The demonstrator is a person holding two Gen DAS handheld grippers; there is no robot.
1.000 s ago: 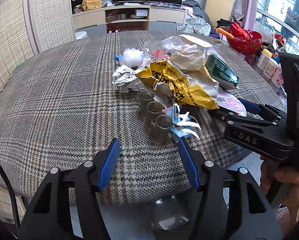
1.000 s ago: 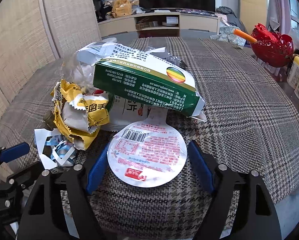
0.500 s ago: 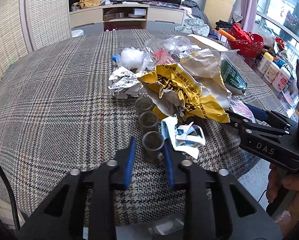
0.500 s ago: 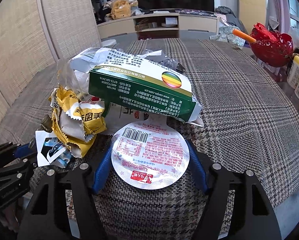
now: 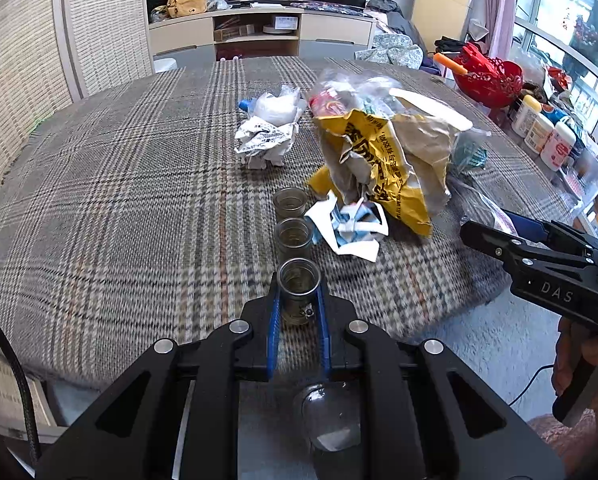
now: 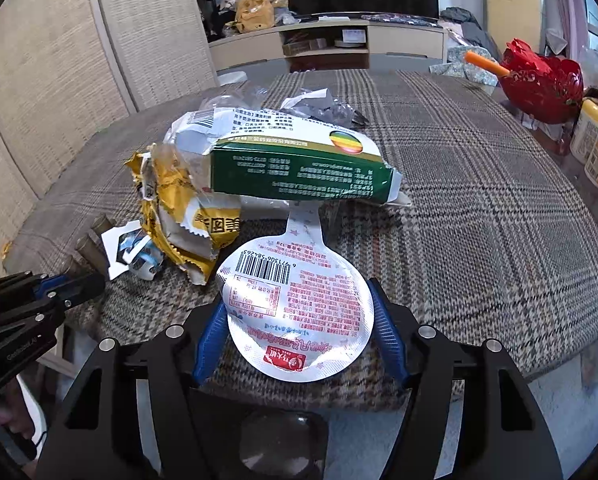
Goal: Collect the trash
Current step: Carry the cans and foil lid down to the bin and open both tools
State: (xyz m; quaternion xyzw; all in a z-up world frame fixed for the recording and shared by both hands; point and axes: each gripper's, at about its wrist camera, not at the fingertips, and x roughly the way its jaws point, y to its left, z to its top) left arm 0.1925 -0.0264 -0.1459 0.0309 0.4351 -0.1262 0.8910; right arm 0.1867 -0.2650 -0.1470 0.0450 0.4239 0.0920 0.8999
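My left gripper is shut on the nearest of three small glass vials standing in a row near the table's front edge. Behind them lie a torn white-and-blue scrap, a crumpled yellow wrapper, a crumpled white paper and clear plastic bags. My right gripper is open, its blue pads on either side of a round foil lid lying flat. A green-and-white carton rests on the pile behind the lid.
The plaid-covered table drops off at the front edge. A red basket and white bottles stand at the right, off the table. A woven screen is at left, a TV cabinet behind.
My left gripper has moved forward and closed from wide open onto the nearest vial. My right gripper has narrowed around the foil lid and edged forward.
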